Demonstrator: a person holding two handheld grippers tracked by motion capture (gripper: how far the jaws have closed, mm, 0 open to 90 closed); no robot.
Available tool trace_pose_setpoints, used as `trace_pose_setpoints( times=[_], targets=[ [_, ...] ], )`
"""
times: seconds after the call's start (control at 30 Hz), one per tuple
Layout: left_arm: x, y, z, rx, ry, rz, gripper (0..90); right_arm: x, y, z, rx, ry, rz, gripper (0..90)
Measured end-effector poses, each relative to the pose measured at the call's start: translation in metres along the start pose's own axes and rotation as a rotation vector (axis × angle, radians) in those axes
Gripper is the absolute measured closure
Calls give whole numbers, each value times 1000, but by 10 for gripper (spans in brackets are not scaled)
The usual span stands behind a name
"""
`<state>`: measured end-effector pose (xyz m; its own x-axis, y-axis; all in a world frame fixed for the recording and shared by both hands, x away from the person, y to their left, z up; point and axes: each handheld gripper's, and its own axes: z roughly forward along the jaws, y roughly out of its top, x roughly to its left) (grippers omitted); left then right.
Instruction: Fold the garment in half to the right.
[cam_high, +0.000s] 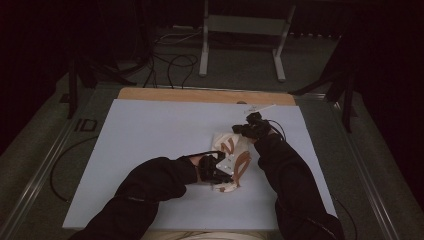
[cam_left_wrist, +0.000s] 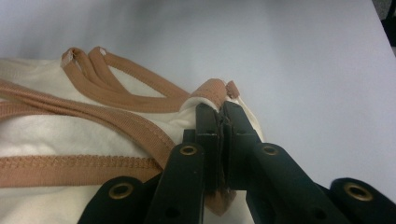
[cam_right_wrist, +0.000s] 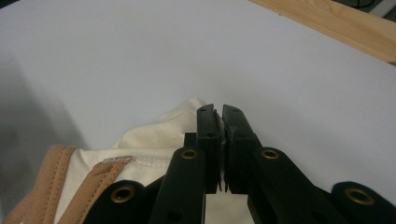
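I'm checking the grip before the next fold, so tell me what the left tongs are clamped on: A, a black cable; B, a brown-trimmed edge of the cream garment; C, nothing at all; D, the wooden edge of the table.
B: in the left gripper view the left tongs are shut on the brown-trimmed edge of the cream garment.

Bench (cam_high: 150, 130): pale blue-grey sheet over top, bare wooden strip (cam_high: 200, 95) along far edge. Cream garment with tan trim (cam_high: 231, 155) lies crumpled right of centre.
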<state>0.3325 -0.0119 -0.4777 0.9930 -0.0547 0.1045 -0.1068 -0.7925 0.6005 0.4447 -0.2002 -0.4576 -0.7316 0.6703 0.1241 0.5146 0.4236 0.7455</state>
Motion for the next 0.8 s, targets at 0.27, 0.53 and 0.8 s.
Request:
trace_pose_setpoints(
  times=[0.27, 0.53, 0.8],
  targets=[
    [1, 5, 3, -7, -3, 0, 874, -11, -11, -2, 1, -25, 14, 870],
    [1, 9, 6, -13, -10, 2, 874, -19, -21, 1, 15, -36, 31, 869],
    [1, 9, 11, 3, -23, 3, 873, -23, -30, 7, 33, -39, 40, 869]
  ],
)
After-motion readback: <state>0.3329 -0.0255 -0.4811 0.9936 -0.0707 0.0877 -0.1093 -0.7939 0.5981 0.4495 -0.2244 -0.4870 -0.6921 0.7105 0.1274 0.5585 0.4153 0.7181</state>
